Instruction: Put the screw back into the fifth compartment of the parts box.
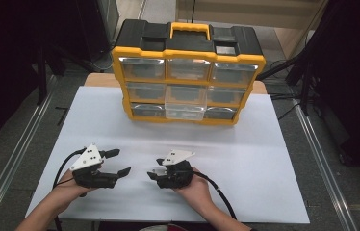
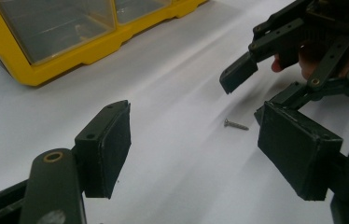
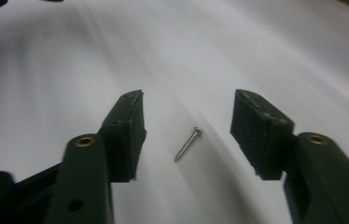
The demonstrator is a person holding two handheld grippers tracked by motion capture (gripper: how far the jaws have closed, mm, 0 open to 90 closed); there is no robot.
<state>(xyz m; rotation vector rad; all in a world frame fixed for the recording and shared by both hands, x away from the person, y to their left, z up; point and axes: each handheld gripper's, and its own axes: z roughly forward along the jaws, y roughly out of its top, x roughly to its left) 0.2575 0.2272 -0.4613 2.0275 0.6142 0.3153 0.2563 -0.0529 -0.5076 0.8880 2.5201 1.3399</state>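
One white sheet [image 1: 245,159] covers the table.

A silver screw [image 3: 188,144] lies on the white bench [image 1: 264,159]. The organizer [image 1: 187,72] is yellow and black with clear drawers. Both tongs are black.

Counter [image 1: 284,159] is covered by a white sheet, with bare wood showing at the far corners either side of the organizer. Yellow-and-black drawer organizer [image 1: 187,72] stands upright on the far middle of the sheet, clear drawers facing the person, its bottom-middle drawer pulled slightly out. One small metal screw [image 3: 188,144] lies flat on the sheet, well nearer the person than the organizer, roughly in line with its middle; in the high view it is too small to pick out. The sheet looks smooth, maybe faintly creased near the organizer's foot.
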